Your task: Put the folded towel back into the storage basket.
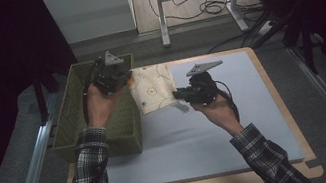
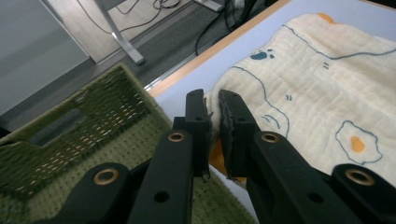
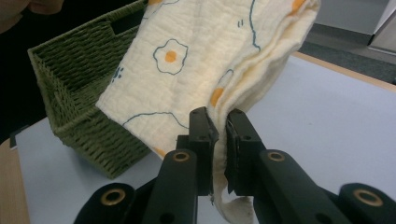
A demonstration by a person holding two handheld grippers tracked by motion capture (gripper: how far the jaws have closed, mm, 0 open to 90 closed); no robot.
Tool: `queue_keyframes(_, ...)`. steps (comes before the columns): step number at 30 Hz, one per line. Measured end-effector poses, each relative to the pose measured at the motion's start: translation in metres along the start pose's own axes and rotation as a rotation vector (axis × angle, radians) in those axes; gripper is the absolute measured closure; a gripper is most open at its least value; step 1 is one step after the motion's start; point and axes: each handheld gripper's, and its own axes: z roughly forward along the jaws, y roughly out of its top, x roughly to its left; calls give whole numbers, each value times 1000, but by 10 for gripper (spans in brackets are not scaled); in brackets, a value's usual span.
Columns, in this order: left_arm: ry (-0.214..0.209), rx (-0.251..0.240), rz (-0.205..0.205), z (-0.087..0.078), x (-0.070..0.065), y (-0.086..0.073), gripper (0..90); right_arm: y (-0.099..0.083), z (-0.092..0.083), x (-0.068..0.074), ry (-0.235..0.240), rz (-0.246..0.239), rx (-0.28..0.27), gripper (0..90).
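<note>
**Two hand-held grippers lift a printed cloth beside a woven basket**

A person in plaid sleeves holds a cream muslin cloth [image 1: 153,89], printed with fried eggs and blue line drawings, in the air above the blue-topped table [image 1: 238,124], stretched between two tools. The left hand-held gripper [image 1: 120,76] has its jaws closed almost fully on one edge of the cloth, pinching the fabric between the pads; in the left gripper view [image 2: 214,122] that edge sits just over the rim of the olive-green wicker basket [image 1: 78,114]. The right hand-held gripper [image 1: 176,94] is likewise clamped nearly shut on a bunched fold at the cloth's other side [image 3: 218,133], with a tail of fabric hanging below its jaws. The cloth [image 3: 201,60] hangs clear of the table surface, its near end beside the basket's wall. The basket [image 3: 74,93] stands at the table's left edge, its side handle slot visible. Cables lie on the floor [image 1: 196,2] beyond the table.
</note>
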Motion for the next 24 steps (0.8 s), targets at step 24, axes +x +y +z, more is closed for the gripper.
queue_keyframes(24, 136, 55, -62, -30, 56, -33, 827, 32, 75, 42, 60, -7, 15, 819)
